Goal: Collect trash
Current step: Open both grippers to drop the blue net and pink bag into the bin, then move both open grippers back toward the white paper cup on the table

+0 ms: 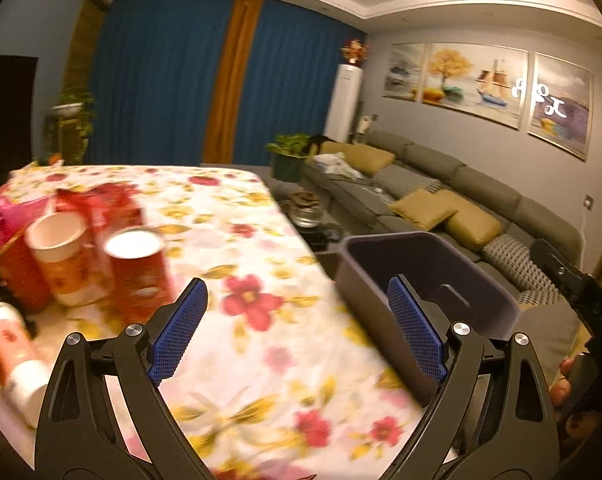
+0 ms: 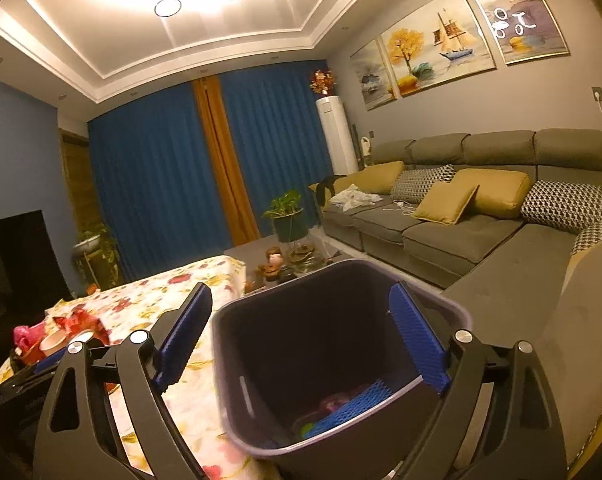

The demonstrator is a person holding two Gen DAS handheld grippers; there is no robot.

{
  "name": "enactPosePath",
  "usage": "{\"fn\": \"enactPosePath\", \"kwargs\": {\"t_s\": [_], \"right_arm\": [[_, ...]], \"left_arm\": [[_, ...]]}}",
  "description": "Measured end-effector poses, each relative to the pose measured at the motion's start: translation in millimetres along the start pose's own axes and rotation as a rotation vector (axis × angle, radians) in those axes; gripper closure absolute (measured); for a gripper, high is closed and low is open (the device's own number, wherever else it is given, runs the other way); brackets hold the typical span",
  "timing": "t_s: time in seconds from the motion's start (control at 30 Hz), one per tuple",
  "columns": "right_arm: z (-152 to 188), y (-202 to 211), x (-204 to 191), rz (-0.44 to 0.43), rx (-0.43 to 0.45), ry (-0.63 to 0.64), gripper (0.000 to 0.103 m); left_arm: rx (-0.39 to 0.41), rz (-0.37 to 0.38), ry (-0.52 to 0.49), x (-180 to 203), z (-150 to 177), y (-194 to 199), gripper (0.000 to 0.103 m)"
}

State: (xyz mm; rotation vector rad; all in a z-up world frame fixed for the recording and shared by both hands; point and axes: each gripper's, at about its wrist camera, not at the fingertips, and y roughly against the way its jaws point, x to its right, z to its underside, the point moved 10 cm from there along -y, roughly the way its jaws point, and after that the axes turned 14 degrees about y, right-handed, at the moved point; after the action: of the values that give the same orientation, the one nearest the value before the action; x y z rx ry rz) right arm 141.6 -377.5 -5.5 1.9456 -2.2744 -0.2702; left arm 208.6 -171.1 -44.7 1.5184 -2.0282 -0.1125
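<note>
Nearest the lens in the left wrist view is the left tool [image 1: 297,328], its blue pads spread wide with nothing between them, hanging over the flowered cloth of the table [image 1: 261,360]. Ahead of it and off to its left stands a blurred cluster of trash: a red cup [image 1: 139,268] closest, an orange-patterned paper cup [image 1: 63,256] just beside it, red wrappers [image 1: 101,200] behind those, and a pink-and-white cup lying on its side [image 1: 9,352] at the near left edge. To the tool's right, past the table's edge, sits the dark bin [image 1: 425,280]. In the right wrist view the right tool [image 2: 301,336] is likewise spread and holds nothing; the bin [image 2: 341,360] fills the space directly in front of it, its right pad level with the far rim and its left pad just outside the near wall. Down at the bottom of the bin lie a few small pieces, something pinkish and something green, with a pad reflected on the glossy wall; what they are is too dim to tell. Judging by this, the job is under way but far from finished: a little has gone into the bin, while the cups and wrappers on the table are left to gather.
</note>
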Motion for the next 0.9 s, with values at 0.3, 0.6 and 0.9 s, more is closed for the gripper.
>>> {"fn": "enactPosePath", "kwargs": {"t_s": [0.3, 0.6, 0.9], "right_arm": [[2.1, 14.1, -56.3, -0.088, 0.001, 0.043, 0.015], [11.0, 26.6, -128.2, -0.204, -0.017, 0.078, 0.015], [26.9, 37.4, -195.9, -0.298, -0.044, 0.131, 0.015]], "left_arm": [[0.042, -0.111, 0.033, -66.3, -8.6, 43.5, 0.013], [0.081, -0.228, 0.059, -140.1, -12.1, 90.3, 0.013], [0.084, -0.255, 0.11, -199.4, -19.9, 117.4, 0.013]]}}
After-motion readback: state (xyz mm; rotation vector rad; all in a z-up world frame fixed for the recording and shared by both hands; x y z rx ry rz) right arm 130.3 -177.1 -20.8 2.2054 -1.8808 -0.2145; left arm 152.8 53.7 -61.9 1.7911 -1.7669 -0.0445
